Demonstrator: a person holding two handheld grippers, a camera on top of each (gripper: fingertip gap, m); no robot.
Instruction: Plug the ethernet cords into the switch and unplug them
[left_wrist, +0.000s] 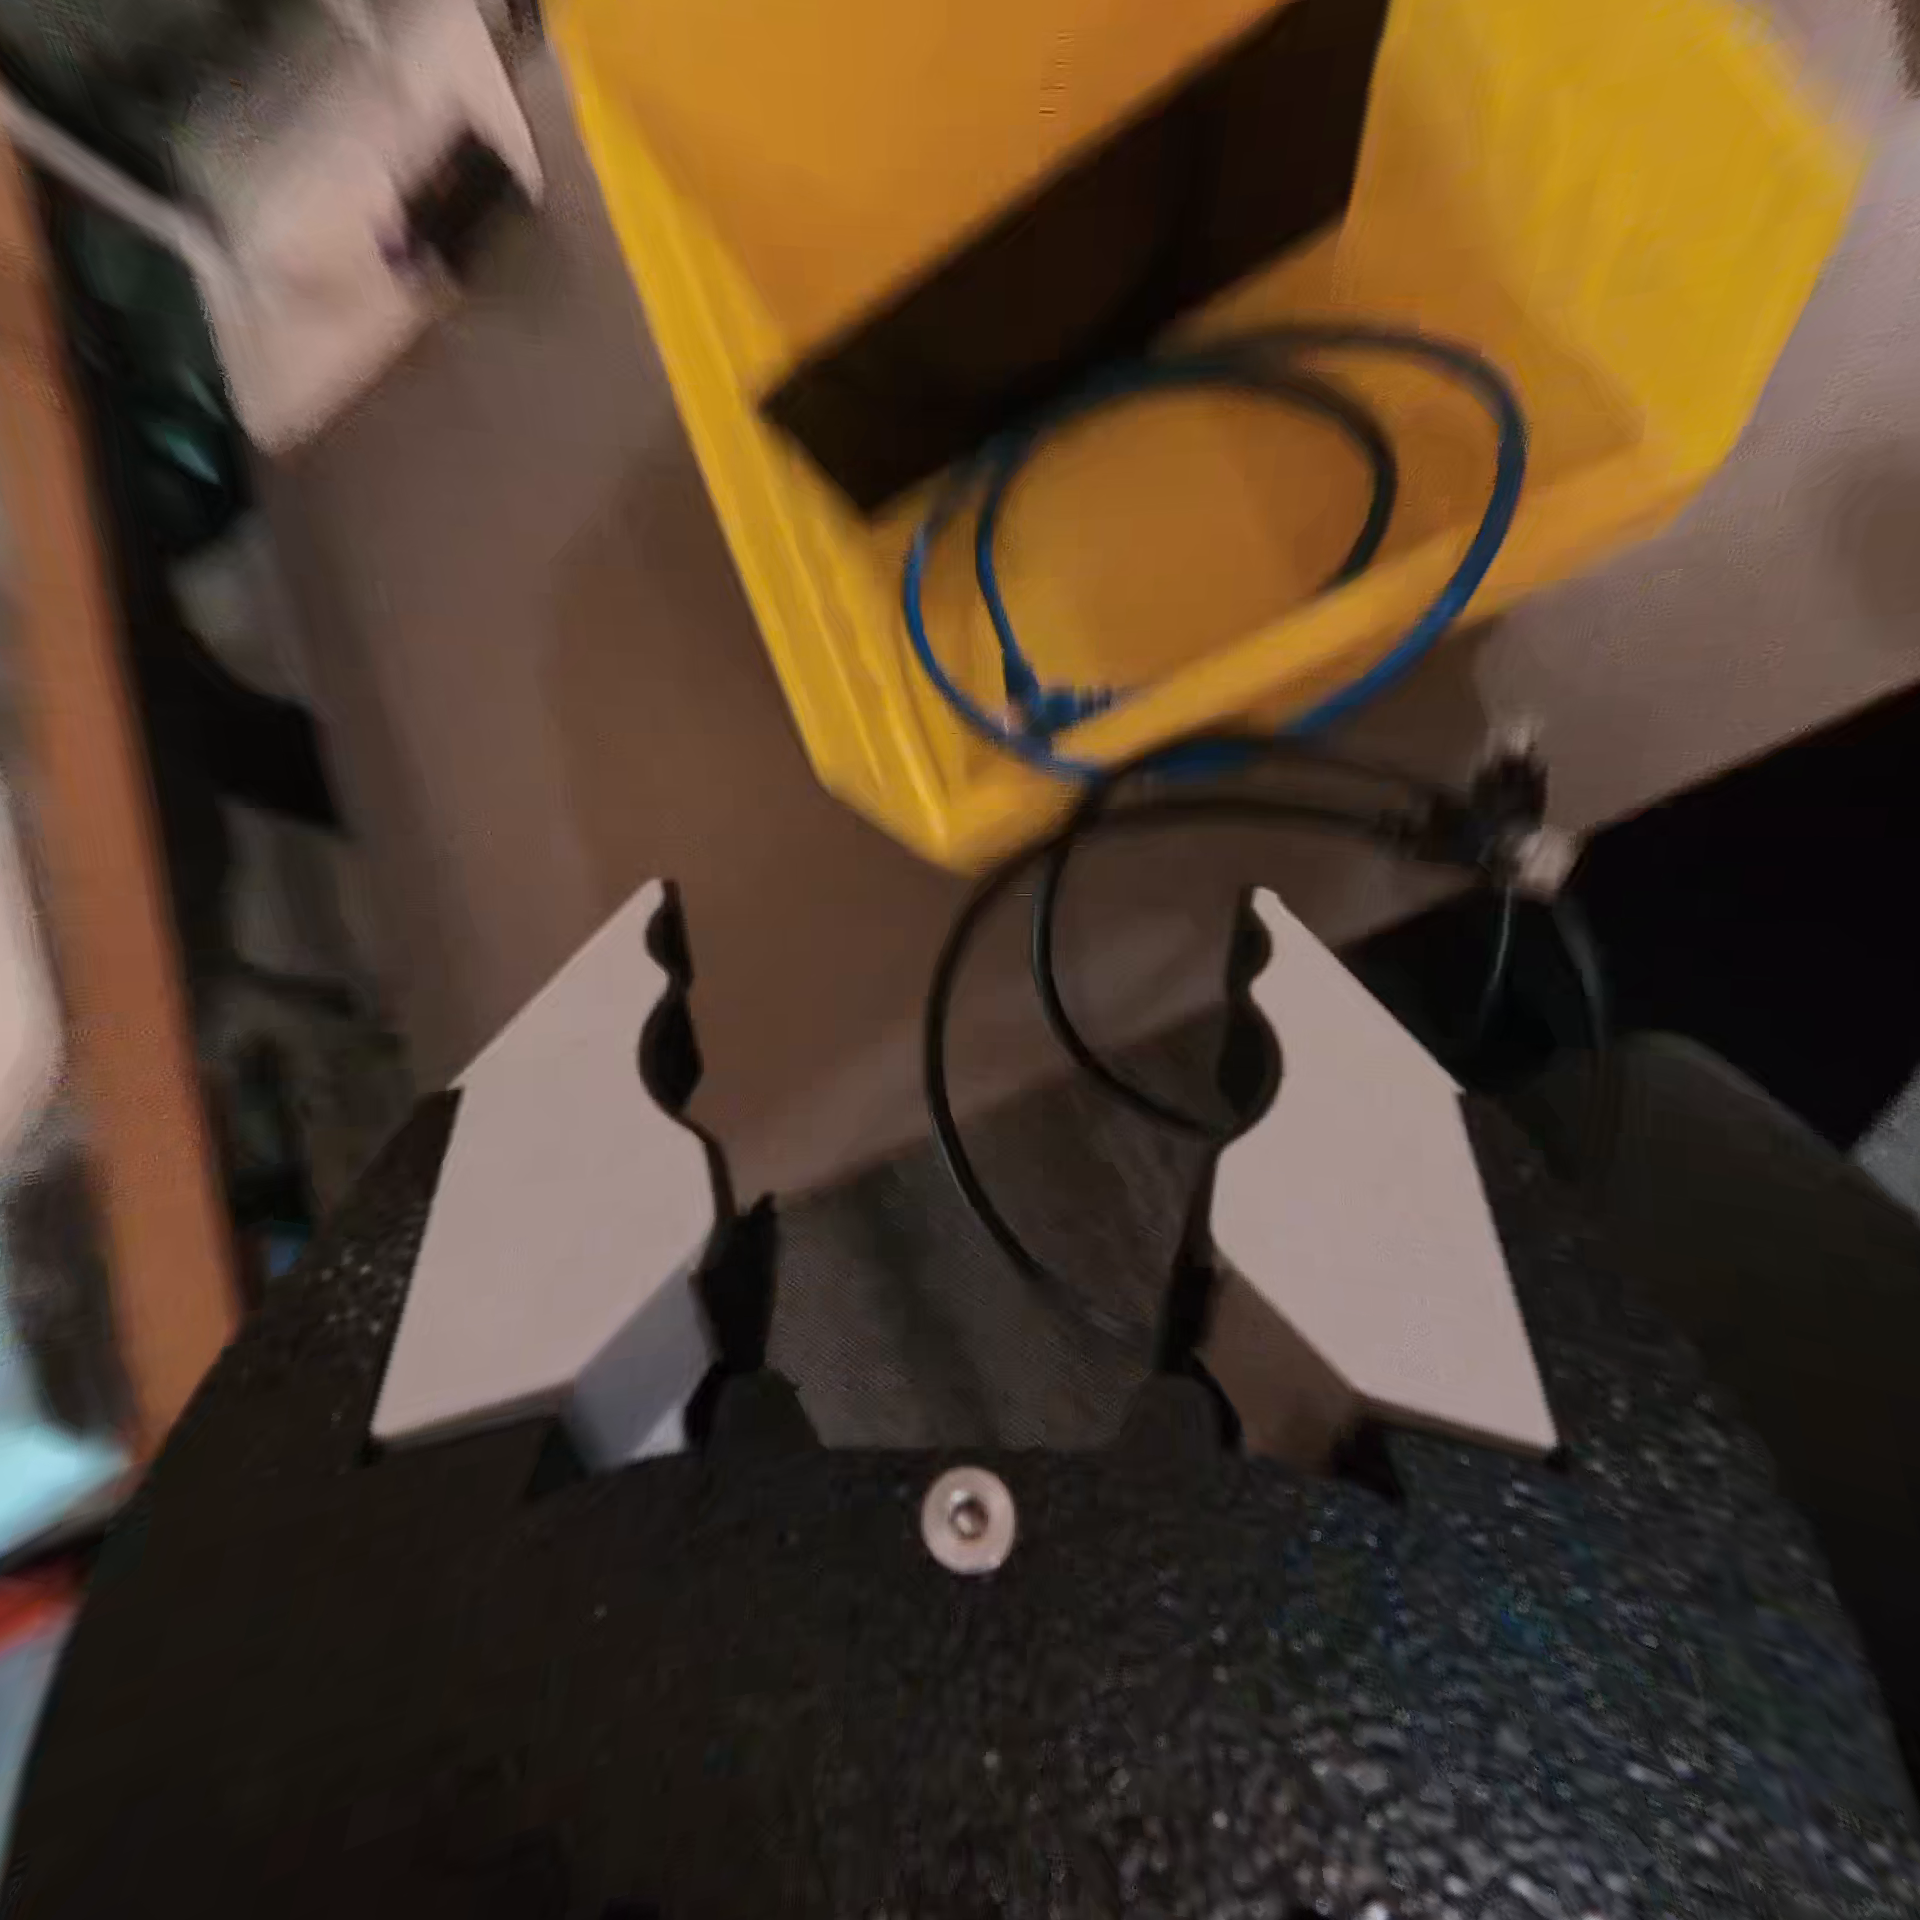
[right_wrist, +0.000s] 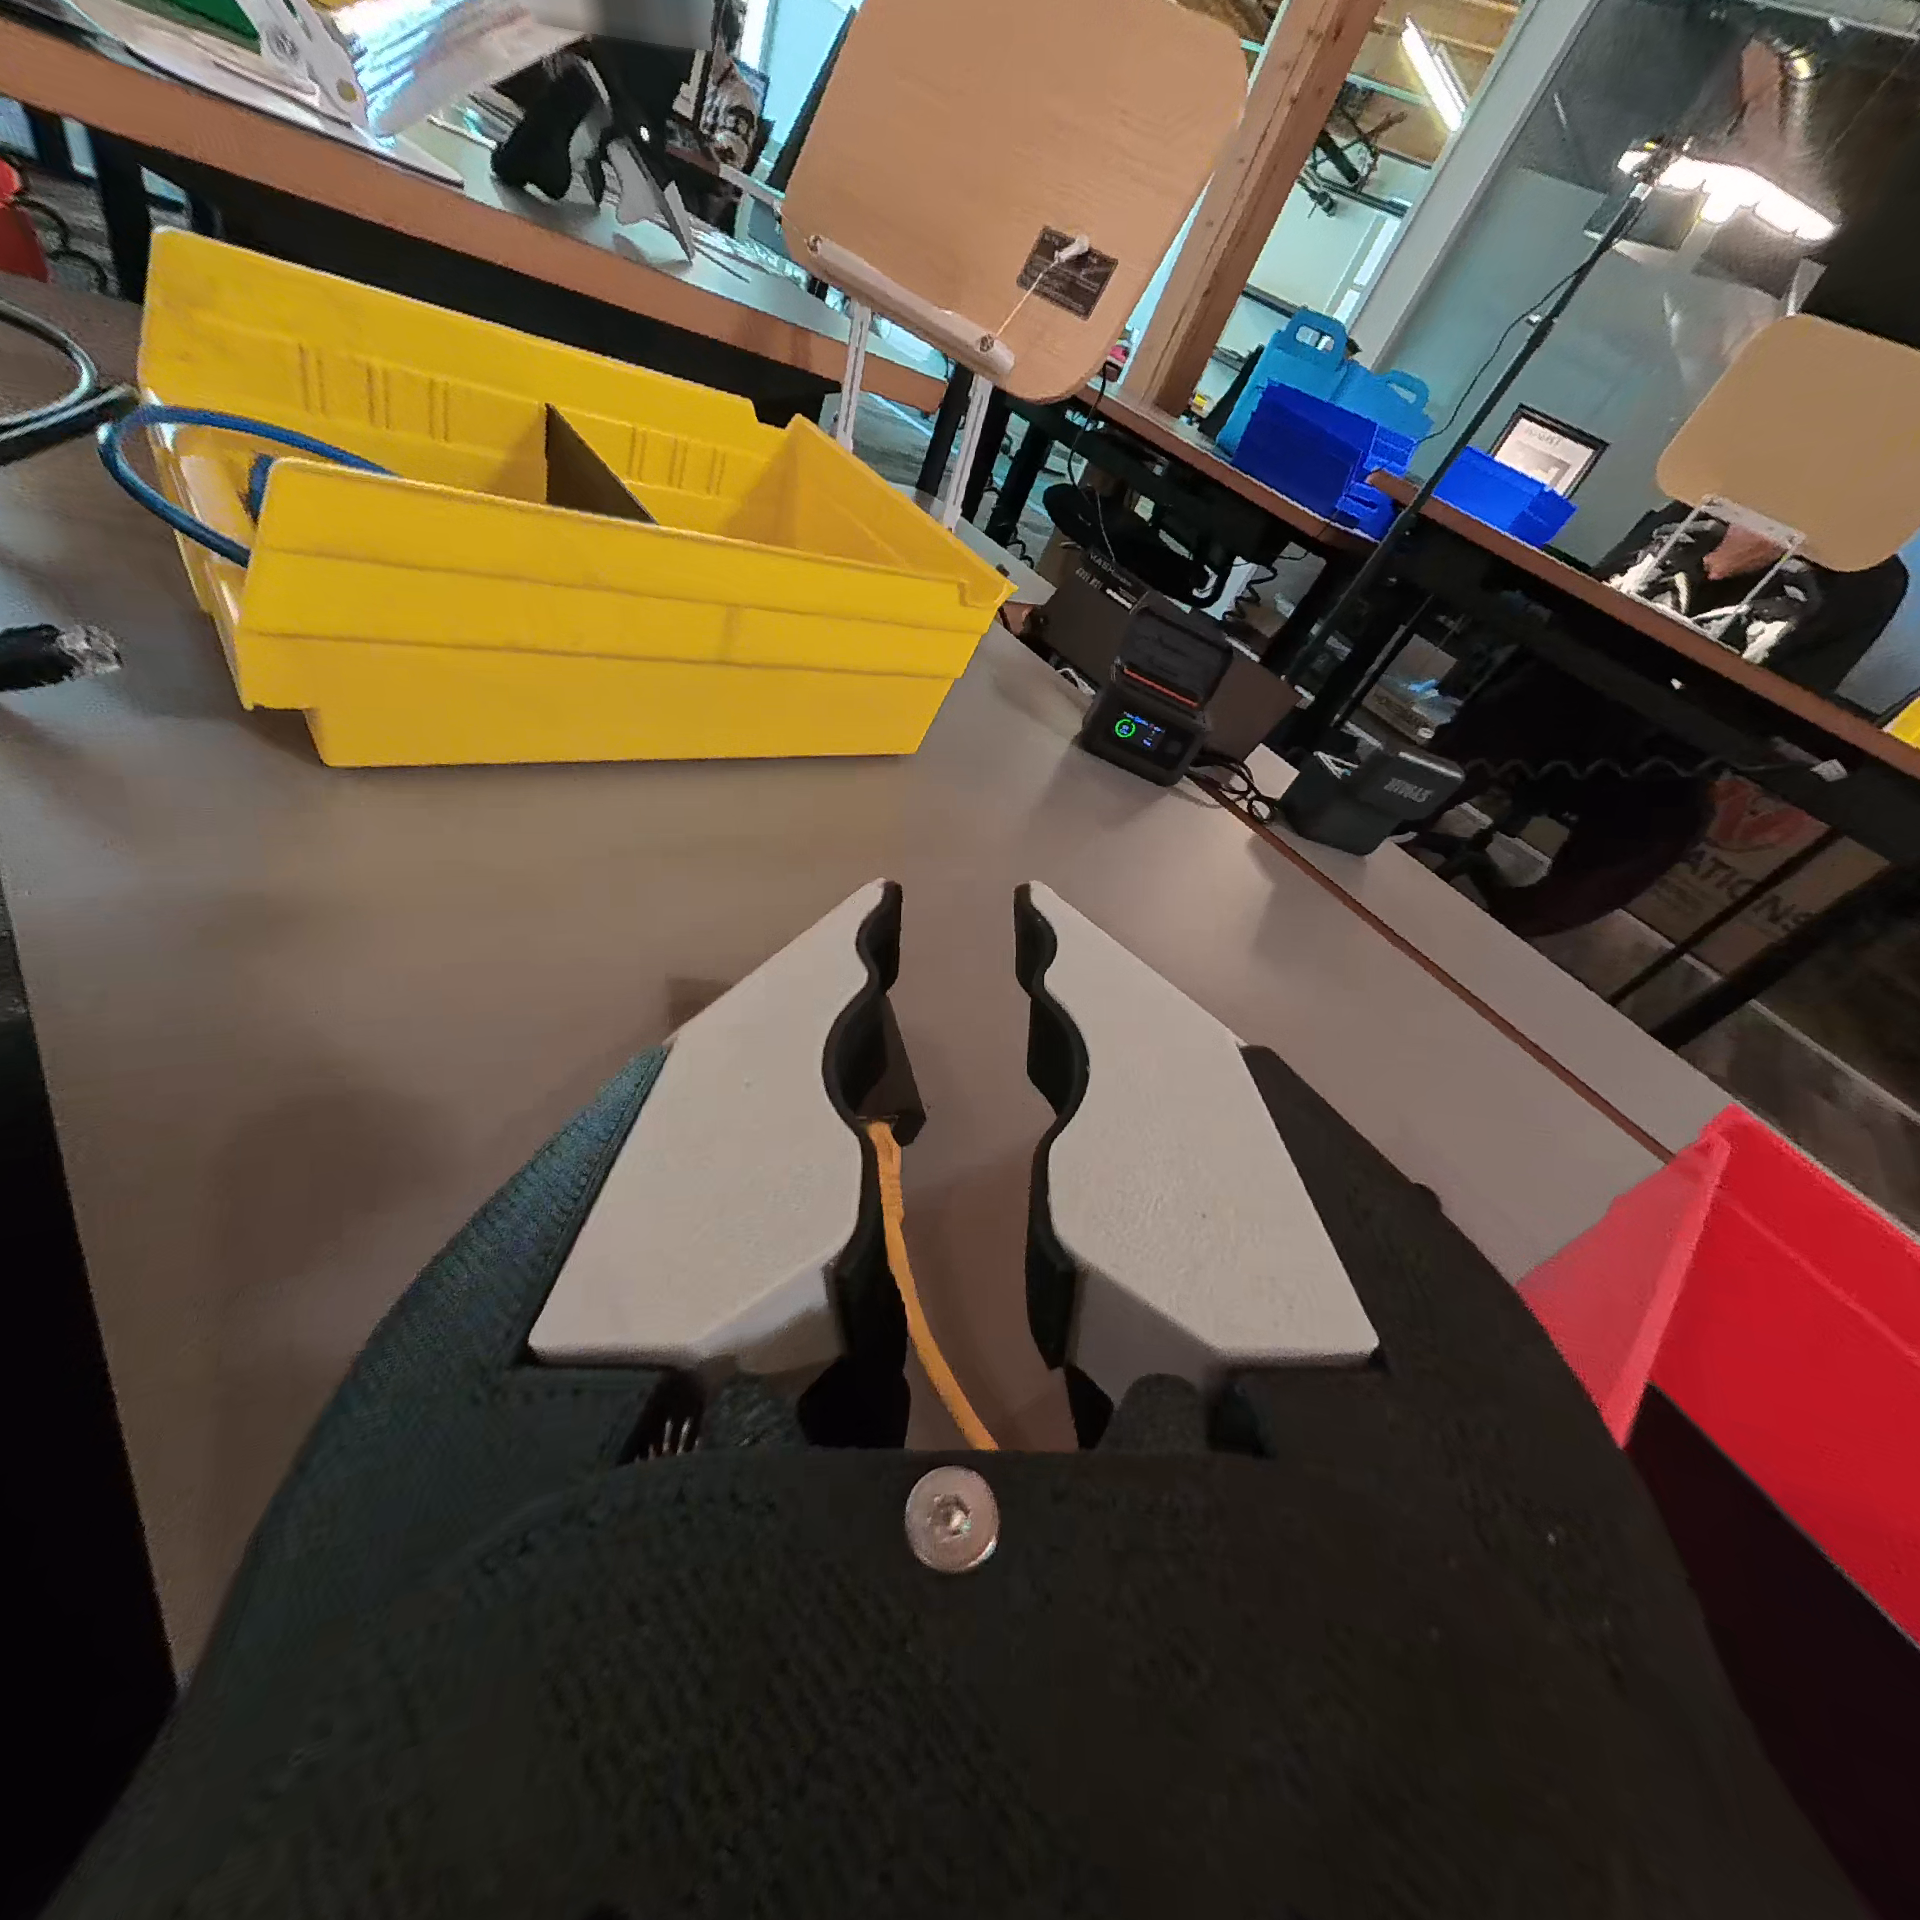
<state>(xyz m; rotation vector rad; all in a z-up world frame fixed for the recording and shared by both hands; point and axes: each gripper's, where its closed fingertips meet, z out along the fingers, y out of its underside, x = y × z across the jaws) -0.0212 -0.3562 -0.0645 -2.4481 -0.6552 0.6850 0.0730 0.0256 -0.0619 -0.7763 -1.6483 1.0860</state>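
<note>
The left wrist view is blurred. My left gripper is open wide above the table, short of the yellow bin. In the bin lie a long black box, the switch, and a coiled blue ethernet cord. A black cord loops between my fingers untouched; its plugs lie to the right. My right gripper hovers low over the table with a narrow gap. A yellow cord ending in a dark tip lies along the left finger, unclamped. The blue cord hangs over the bin.
A red bin sits close on the right. A black plug lies at the left edge. A small device with a lit screen stands near the table's far edge. Chairs and other tables stand beyond. The tips of one gripper are about 40 cm away from the tips of the other.
</note>
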